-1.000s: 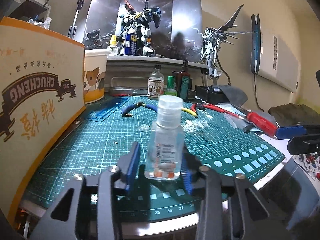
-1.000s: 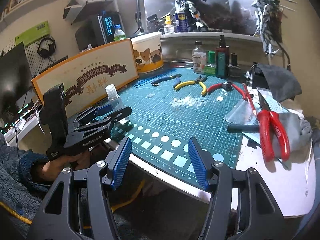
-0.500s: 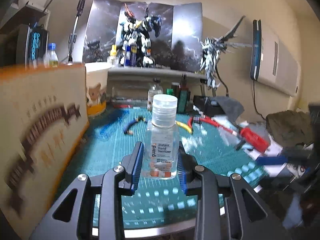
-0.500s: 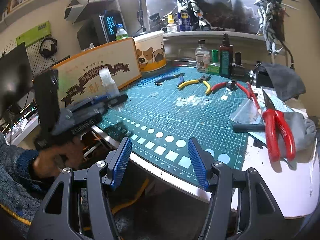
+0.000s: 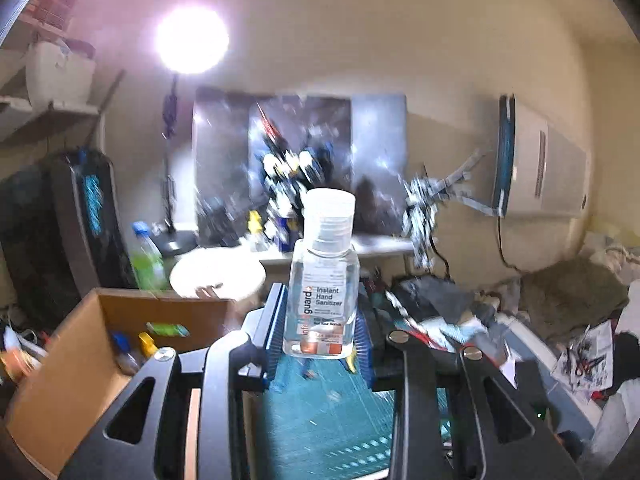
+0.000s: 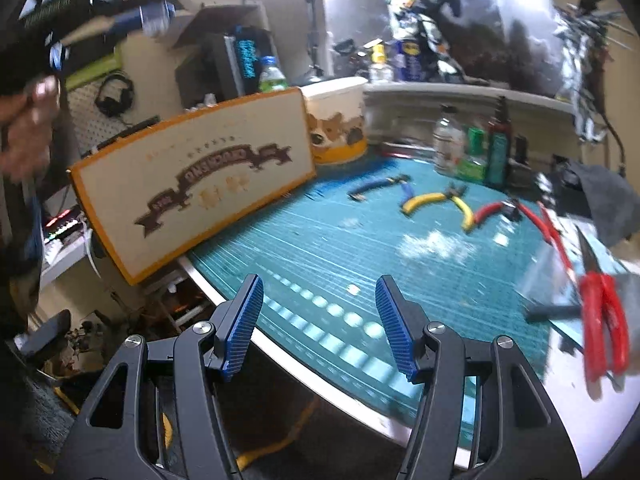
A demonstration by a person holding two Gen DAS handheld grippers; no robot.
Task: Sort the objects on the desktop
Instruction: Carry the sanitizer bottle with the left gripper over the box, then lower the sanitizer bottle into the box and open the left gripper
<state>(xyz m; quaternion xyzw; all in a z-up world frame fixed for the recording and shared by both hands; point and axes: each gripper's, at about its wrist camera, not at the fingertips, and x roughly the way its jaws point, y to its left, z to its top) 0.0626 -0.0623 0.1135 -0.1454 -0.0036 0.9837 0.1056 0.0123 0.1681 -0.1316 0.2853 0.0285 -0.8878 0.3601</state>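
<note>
Two blue pads of our left gripper (image 5: 320, 340) pinch the sanitizer bottle (image 5: 322, 280) upright, cap up, above the mat (image 5: 320, 420), beside the cardboard box (image 5: 80, 360); our right gripper (image 6: 320, 320) stands spread, holding nothing.

Left tongs (image 5: 320, 332) raised high, clamped tight; right tongs (image 6: 318, 320) low, jaws spread wide.

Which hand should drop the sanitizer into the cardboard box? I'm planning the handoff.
Left. The left gripper already clamps the sanitizer bottle above the mat, with the open cardboard box just beside it. The right gripper is open, holding nothing.
</note>
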